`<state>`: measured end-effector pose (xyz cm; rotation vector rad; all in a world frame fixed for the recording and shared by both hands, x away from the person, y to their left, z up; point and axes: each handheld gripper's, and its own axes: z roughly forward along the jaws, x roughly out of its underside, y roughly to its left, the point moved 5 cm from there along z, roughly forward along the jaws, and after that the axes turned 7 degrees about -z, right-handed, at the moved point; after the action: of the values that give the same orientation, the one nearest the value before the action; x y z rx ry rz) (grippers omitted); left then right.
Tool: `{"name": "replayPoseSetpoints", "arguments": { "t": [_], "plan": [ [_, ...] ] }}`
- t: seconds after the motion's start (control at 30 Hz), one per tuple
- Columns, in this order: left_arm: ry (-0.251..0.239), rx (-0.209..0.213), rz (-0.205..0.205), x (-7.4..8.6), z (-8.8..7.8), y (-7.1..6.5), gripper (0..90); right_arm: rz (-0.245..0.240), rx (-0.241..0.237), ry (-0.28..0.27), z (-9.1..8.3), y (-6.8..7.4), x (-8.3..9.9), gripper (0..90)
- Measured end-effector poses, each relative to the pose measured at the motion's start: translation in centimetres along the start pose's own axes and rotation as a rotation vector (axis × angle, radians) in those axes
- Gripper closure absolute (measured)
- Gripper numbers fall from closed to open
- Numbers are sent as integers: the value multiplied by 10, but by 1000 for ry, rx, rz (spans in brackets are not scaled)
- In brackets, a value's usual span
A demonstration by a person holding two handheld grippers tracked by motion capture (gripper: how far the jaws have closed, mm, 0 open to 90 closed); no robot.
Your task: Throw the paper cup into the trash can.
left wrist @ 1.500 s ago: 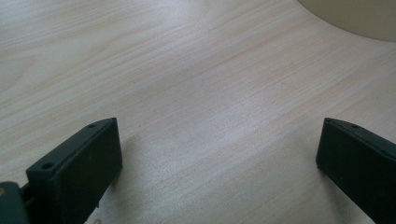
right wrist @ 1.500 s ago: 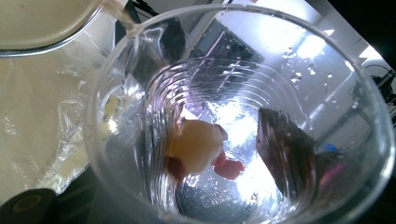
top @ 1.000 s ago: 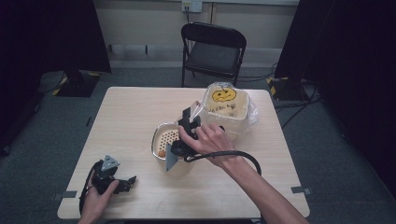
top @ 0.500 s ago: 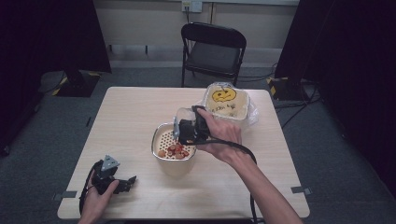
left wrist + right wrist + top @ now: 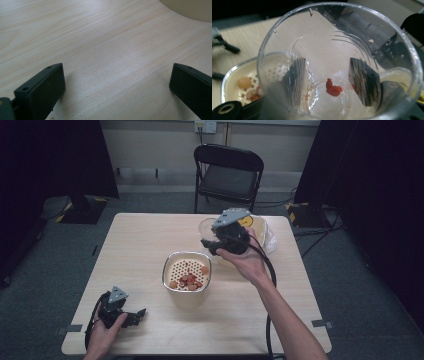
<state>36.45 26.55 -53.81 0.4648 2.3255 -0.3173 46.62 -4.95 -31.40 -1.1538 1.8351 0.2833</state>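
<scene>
One clear cup (image 5: 337, 62) (unlabelled), clamped in right tool (image 5: 220, 240), smiley-face bag (image 5: 257, 227) behind.

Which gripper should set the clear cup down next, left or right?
Right. The right gripper is shut on the clear cup, raised beside the strainer bowl. The left gripper rests open at the table's near corner, holding nothing.

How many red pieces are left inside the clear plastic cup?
1: a single red piece sticks near the bottom of the clear plastic cup, which the right tongs hold above the table. A smaller bit could be hidden behind the cup's ribbed wall.
</scene>
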Motion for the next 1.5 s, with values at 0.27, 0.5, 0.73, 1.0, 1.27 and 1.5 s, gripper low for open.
{"name": "replayPoseSetpoints", "arguments": {
  "t": [0.27, 0.5, 0.73, 1.0, 1.27, 1.5],
  "plan": [
    [0, 0, 0, 0, 0, 0, 0, 147, 3, -70, 2, -33, -1, 476],
    [0, 0, 0, 0, 0, 0, 0, 233, 91, -64, 6, -71, 5, 467],
    [0, 0, 0, 0, 0, 0, 0, 295, 156, -12, 15, -101, 26, 432],
    [0, 0, 0, 0, 0, 0, 0, 347, 214, 12, 14, -123, 41, 333],
    [0, 0, 0, 0, 0, 0, 0, 366, 240, 7, 15, -133, 47, 156],
    [0, 0, 0, 0, 0, 0, 0, 360, 228, -19, 7, -128, 45, 168]
  ]
}}
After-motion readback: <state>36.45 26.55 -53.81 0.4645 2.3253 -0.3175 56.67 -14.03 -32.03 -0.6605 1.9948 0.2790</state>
